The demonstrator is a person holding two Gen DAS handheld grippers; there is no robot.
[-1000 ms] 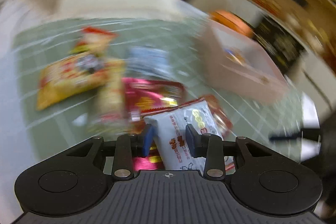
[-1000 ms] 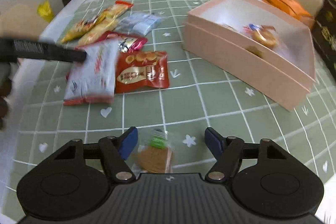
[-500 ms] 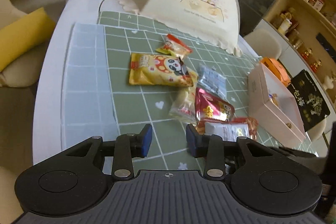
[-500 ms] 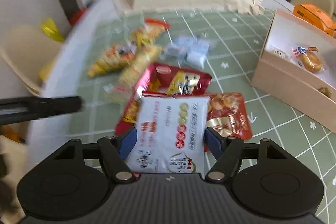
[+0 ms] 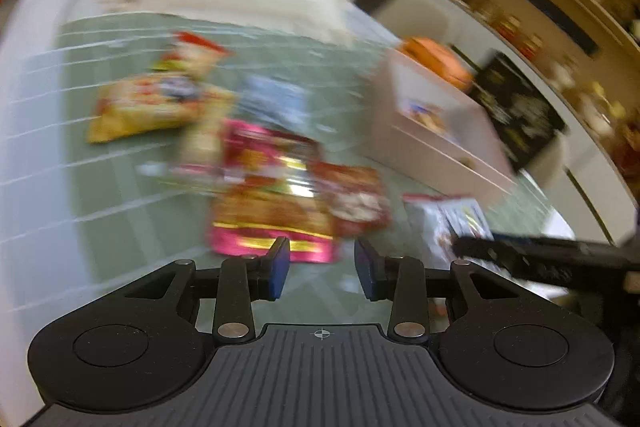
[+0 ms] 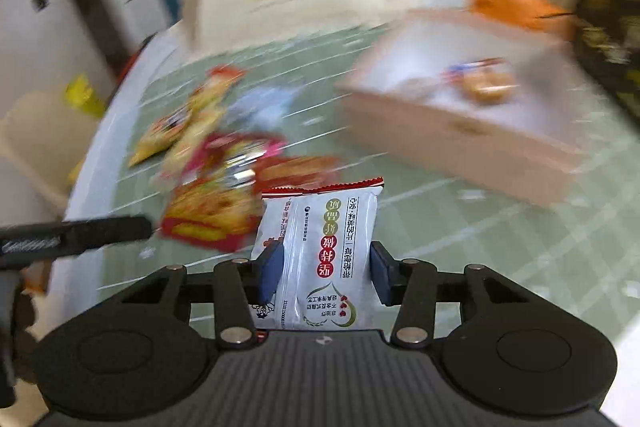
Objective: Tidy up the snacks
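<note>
Your right gripper (image 6: 326,273) has the snack packet (image 6: 320,259) between its fingers, above the table mat (image 6: 460,227). The snack pile (image 6: 216,163) lies ahead to its left, the open box (image 6: 460,131) ahead to its right. A wrapped snack (image 6: 486,85) lies in the box. Your left gripper (image 5: 322,265) sits before the pile, nothing between its fingers.

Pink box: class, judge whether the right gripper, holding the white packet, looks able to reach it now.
Probably yes: the right gripper holds the white packet, and only bare tablecloth lies before the open pink box.
</note>
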